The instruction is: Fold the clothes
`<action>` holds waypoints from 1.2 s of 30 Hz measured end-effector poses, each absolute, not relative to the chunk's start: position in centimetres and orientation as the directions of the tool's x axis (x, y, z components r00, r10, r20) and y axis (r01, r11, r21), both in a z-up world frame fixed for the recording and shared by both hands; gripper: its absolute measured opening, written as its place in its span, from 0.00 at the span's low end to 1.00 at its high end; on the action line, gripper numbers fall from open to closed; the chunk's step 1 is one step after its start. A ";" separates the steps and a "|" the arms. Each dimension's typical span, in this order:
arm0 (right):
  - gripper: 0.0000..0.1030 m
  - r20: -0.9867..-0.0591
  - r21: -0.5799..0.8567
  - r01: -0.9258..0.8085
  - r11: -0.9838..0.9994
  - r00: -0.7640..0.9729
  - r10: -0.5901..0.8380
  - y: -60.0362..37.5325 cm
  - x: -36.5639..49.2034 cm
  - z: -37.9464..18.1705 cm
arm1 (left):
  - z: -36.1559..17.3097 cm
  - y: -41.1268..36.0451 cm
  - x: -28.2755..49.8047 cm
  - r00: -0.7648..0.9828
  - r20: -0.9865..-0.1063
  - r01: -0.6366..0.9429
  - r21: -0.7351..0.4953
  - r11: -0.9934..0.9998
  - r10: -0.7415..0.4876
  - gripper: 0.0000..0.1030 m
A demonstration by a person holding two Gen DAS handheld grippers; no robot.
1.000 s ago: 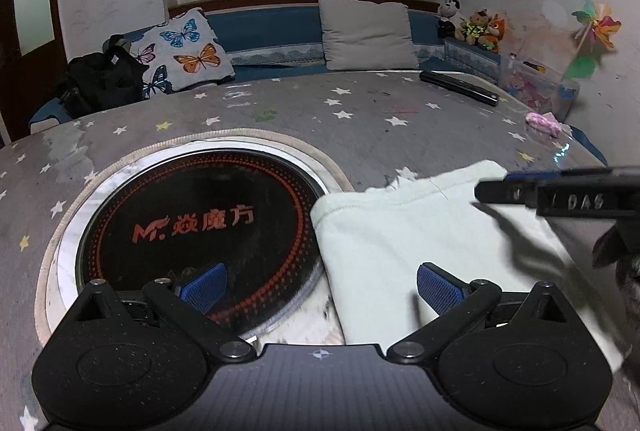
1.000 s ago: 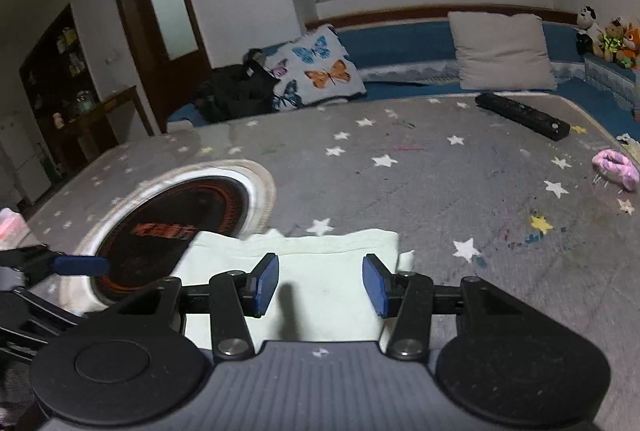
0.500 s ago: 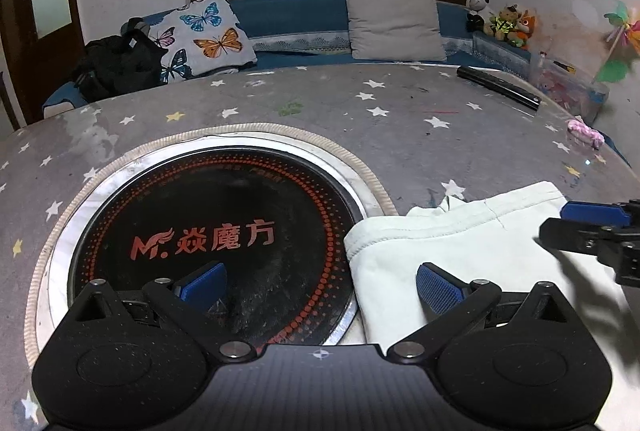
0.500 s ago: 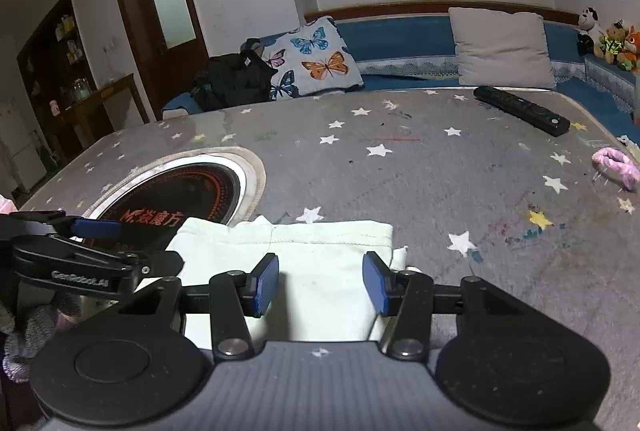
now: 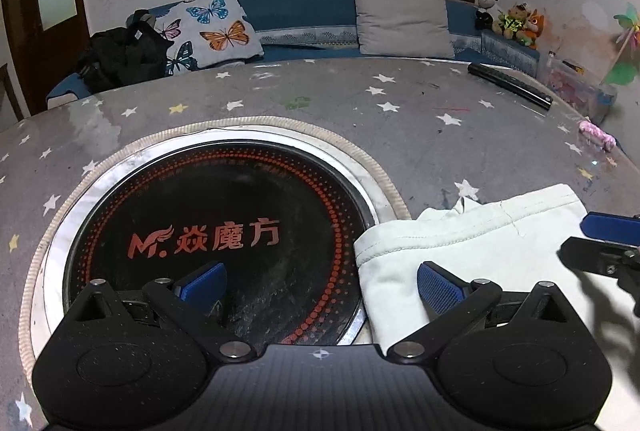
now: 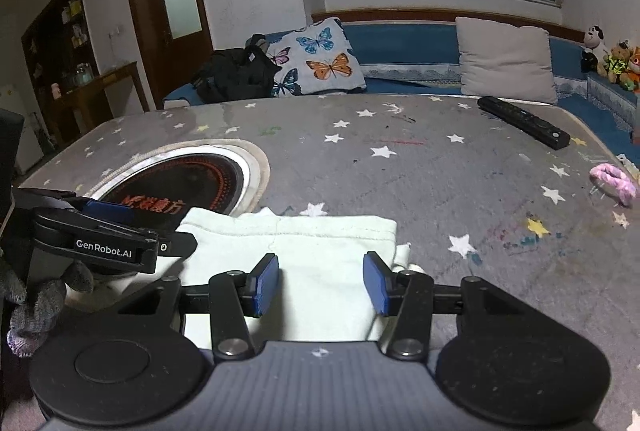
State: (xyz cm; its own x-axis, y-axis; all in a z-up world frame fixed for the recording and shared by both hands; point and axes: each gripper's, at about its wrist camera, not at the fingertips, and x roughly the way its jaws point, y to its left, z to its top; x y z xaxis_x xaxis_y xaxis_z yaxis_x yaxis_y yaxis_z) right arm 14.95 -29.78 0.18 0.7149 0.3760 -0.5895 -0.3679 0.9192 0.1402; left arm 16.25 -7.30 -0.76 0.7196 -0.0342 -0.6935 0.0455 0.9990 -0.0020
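Observation:
A pale folded garment [image 5: 472,251] lies flat on the grey star-print table [image 5: 360,119], its left edge overlapping the round black cooktop [image 5: 208,231]. My left gripper [image 5: 320,287] stands wide open: its left pad is over the cooktop and its right pad over the garment's left part. My right gripper [image 6: 320,285] is partly open just above the garment [image 6: 320,243] near its right end, with nothing pinched. Each gripper shows in the other's view: the right gripper [image 5: 592,241] at the right edge, the left gripper [image 6: 140,227] at the left with a gloved hand [image 6: 36,307].
A black remote [image 6: 524,121] and a pink hair tie [image 6: 612,183] lie on the table's far right. Behind the table runs a blue bench with a butterfly cushion [image 6: 316,59], a grey cushion [image 6: 504,59], a black bag [image 6: 236,75] and soft toys [image 5: 516,21].
The left gripper has shifted left, so the cooktop now fills more of its view and the garment sits further right. In the right view the left gripper has come further in. The garment is unmoved.

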 end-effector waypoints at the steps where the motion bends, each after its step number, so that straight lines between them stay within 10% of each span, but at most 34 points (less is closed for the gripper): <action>1: 0.47 -0.586 0.143 -0.364 0.920 0.718 0.376 -29.9 14.8 0.3 | -0.7 -7.3 16.1 0.721 -0.692 0.044 -0.003 0.999 -0.034 1.00; 22: 0.54 -0.589 0.291 -0.253 0.923 0.713 0.381 -33.3 9.5 -1.4 | 0.2 -8.2 9.5 0.721 -0.675 0.123 -0.095 0.988 -0.155 0.98; 36: 0.41 -0.560 0.340 -0.219 0.915 0.734 0.384 -33.1 9.5 -2.3 | -0.5 -8.9 8.8 0.698 -0.683 0.157 -0.146 0.977 -0.214 0.55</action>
State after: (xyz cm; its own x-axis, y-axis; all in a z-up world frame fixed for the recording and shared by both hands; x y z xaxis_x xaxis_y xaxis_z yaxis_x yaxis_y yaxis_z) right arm 9.45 -33.11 -2.25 0.7339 0.3839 -0.5604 -0.2191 0.9147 0.3397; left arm 8.78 -8.85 -0.46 0.6980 -0.2144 -0.6832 0.1569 0.9767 -0.1462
